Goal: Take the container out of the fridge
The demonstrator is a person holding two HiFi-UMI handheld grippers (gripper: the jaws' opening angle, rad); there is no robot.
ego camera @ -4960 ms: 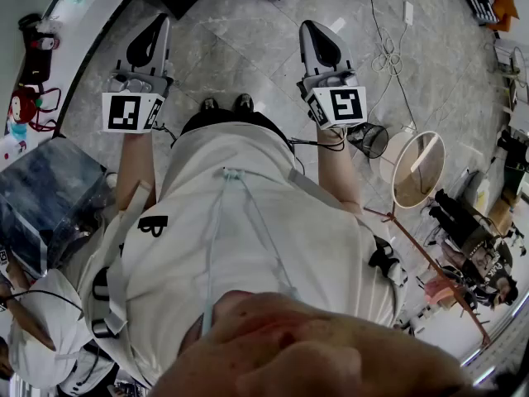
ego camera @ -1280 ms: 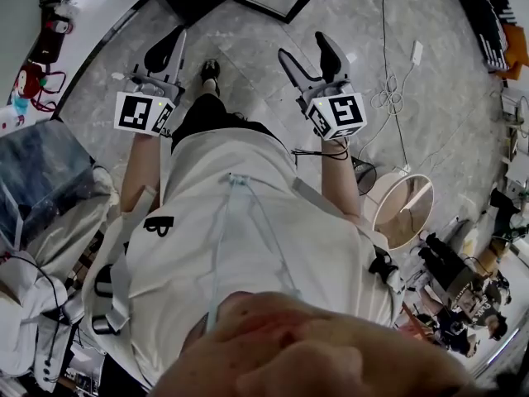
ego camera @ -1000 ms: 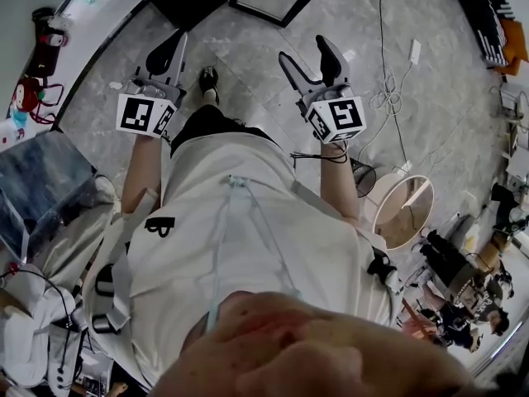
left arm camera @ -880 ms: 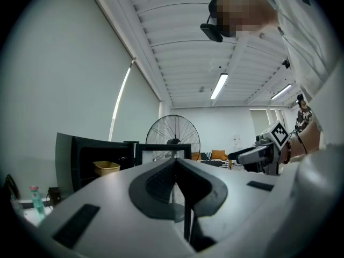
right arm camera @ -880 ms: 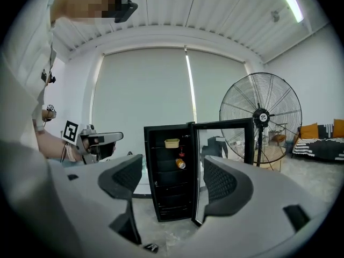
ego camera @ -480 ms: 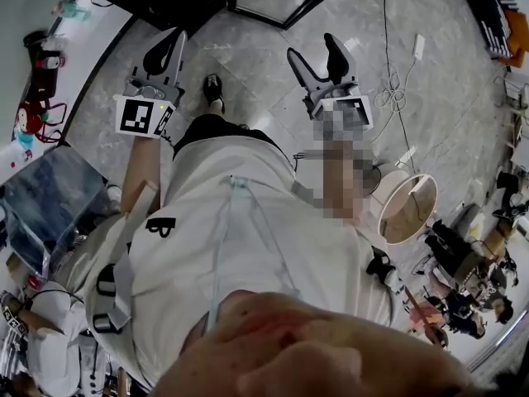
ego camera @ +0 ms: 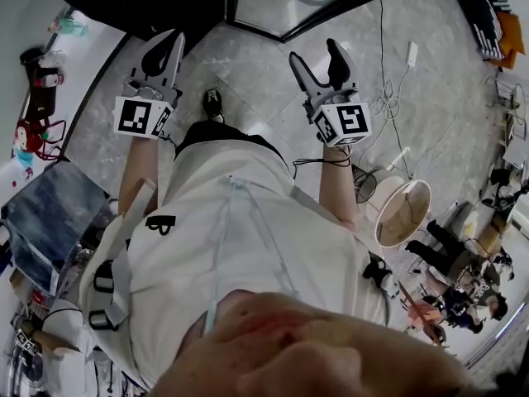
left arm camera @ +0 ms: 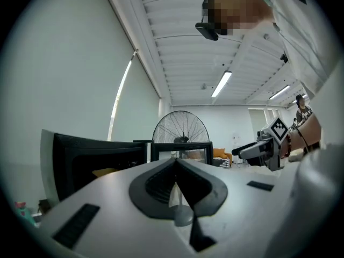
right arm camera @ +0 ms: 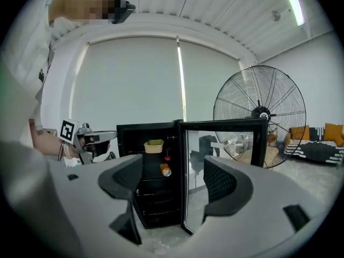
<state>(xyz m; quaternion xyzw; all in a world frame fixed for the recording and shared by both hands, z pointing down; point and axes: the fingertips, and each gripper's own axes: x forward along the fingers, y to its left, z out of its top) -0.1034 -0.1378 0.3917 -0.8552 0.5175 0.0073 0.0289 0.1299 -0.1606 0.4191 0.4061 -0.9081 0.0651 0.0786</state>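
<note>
The approach to the fridge point(right arm camera: 153, 203) is under way, and no contact with it is made yet. Compared with the head view of five seconds ago, where both tongs are pressed together and only a corner of the cabinet is shown, the fridge is now brought much closer: its black body and the glass door point(right arm camera: 226, 165) fill the top edge of the head view, just ahead of both tools. The right gripper point(ego camera: 316, 56) is now held with its jaws spread and nothing between them; this opening is first seen in the frame of about one second ago. The left gripper point(ego camera: 168, 50) is presented with its jaws pressed together and nothing held. In the right gripper view the door is shown swung open, and the yellow container point(right arm camera: 153, 145) is seen on the upper shelf, with an orange can point(right arm camera: 165, 170) on the shelf below it. The container is framed between the spread jaws but remains well apart from them. A large floor fan point(right arm camera: 260, 114) stands behind the door. It is judged that the right gripper is prepared for the grasp and that further advance and lifting toward the upper shelf are required.
</note>
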